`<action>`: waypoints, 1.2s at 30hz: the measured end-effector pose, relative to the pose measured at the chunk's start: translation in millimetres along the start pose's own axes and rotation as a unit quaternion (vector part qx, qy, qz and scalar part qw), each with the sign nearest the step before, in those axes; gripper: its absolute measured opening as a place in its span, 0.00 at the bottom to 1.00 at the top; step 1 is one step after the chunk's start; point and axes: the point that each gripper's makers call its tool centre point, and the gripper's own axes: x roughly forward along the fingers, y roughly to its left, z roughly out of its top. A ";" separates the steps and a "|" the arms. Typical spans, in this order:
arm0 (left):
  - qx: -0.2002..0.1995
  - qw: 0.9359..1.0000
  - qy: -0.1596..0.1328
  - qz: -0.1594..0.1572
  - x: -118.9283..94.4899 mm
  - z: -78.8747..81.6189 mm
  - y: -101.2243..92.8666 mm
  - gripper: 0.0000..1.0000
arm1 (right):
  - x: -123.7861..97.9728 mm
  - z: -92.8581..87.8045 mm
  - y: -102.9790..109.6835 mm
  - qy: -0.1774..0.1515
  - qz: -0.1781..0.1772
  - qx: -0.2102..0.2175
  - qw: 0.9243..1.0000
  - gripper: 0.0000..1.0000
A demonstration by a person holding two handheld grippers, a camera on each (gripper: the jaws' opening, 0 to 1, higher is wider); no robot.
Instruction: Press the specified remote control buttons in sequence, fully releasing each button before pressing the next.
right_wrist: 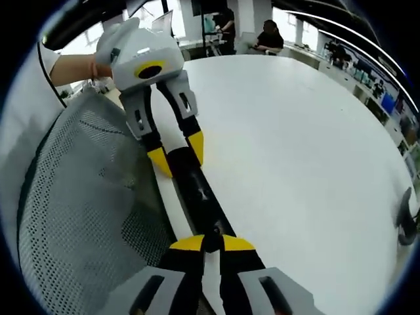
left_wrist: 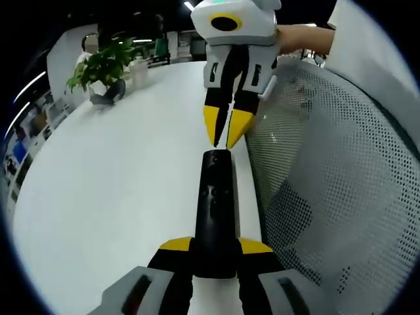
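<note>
Plant: a potted plant (left_wrist: 102,69) stands near the far-left edge of the white tabletop (left_wrist: 118,184), well apart from everything else, with a pale bottle (left_wrist: 139,71) just beside it.
Open room: the tabletop is bare across its whole middle and left in the left gripper view, and bare out to its far rim in the right gripper view.
Left tongs: the left tongs (left_wrist: 215,248) rise from the bottom of their own view, jaws closed on the near end of the remote control (left_wrist: 215,210); in the right gripper view they (right_wrist: 177,156) reach in from the upper left, held by a hand (right_wrist: 98,65), yellow tips on either side of the remote's far end.
Remote control: a long black bar lying close along the tabletop's edge beside the chair, its long axis running between the two tongs, buttons facing up.
Right tongs: in the left gripper view the right tongs (left_wrist: 226,131) point down at the remote's far end, yellow tips nearly together, just at that end; whether they touch it I cannot tell. In their own view they (right_wrist: 211,244) sit at the remote's (right_wrist: 197,193) near end, jaws narrow.
Chair: a grey mesh chair back (left_wrist: 328,177) stands right against that tabletop edge.
</note>
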 end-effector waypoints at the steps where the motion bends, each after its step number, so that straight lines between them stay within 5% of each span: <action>1: 0.002 1.000 0.001 0.000 0.1 -0.1 -0.3 0.24 | 0.7 -0.8 0.0 0.004 0.001 -0.003 1.000 0.04; 27: -0.003 1.000 0.004 0.006 -1.8 -2.0 -4.6 0.24 | 8.9 -9.2 -0.8 0.047 0.010 -0.065 0.997 0.00; 33: -0.008 1.000 0.009 0.013 -1.2 -1.2 -5.0 0.24 | 11.2 -8.8 0.7 0.061 0.010 -0.142 0.988 0.00; 36: -0.006 1.000 0.014 0.012 -1.2 -1.4 -5.0 0.24 | 12.3 -8.4 0.9 0.074 -0.001 -0.208 0.975 0.00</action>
